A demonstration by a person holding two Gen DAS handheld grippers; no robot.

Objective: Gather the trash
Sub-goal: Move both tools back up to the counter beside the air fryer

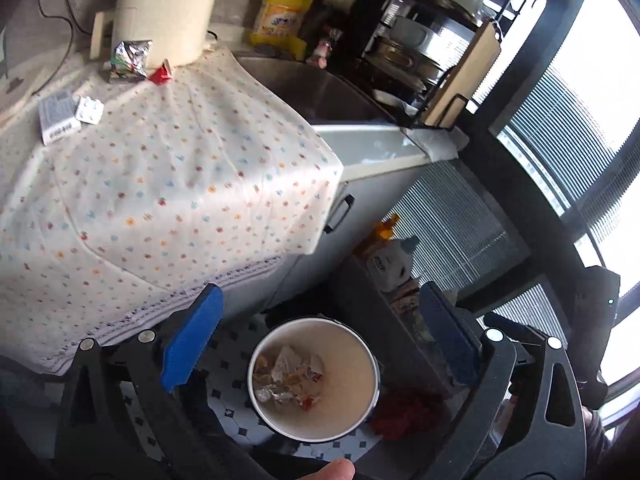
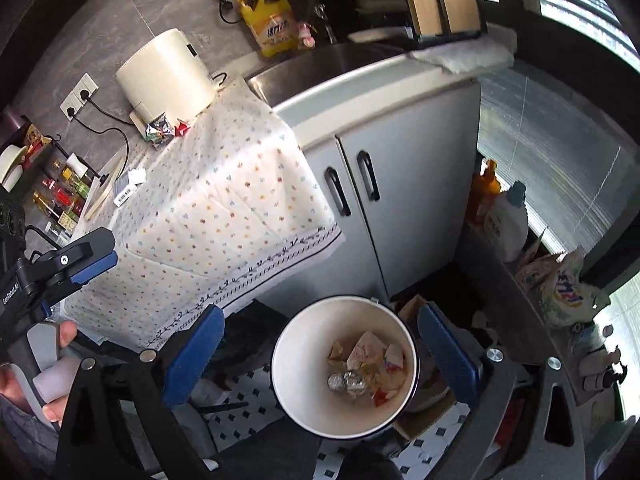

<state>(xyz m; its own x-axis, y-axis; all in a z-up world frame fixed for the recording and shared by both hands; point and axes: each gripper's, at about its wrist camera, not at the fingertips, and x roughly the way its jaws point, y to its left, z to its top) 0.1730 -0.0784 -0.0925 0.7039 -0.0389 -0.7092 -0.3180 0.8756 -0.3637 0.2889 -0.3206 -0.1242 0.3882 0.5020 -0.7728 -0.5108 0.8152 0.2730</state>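
Two grippers, left gripper (image 1: 316, 354) and right gripper (image 2: 320, 354), hang with blue jaws spread wide and nothing between them, above one white bin (image 2: 304, 408) on the tiled floor. Crumpled wrappers (image 2: 366, 366) lie inside it. On the dotted cloth (image 1: 168, 184) remain one foil wrapper (image 1: 130, 60), one red scrap (image 1: 162, 74), one blister pack (image 1: 90, 109) and one small box (image 1: 57, 118).

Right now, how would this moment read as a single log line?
left gripper: open, empty | right gripper: open, empty | bin: on floor, holds wrappers | foil wrapper, red scrap: on counter cloth
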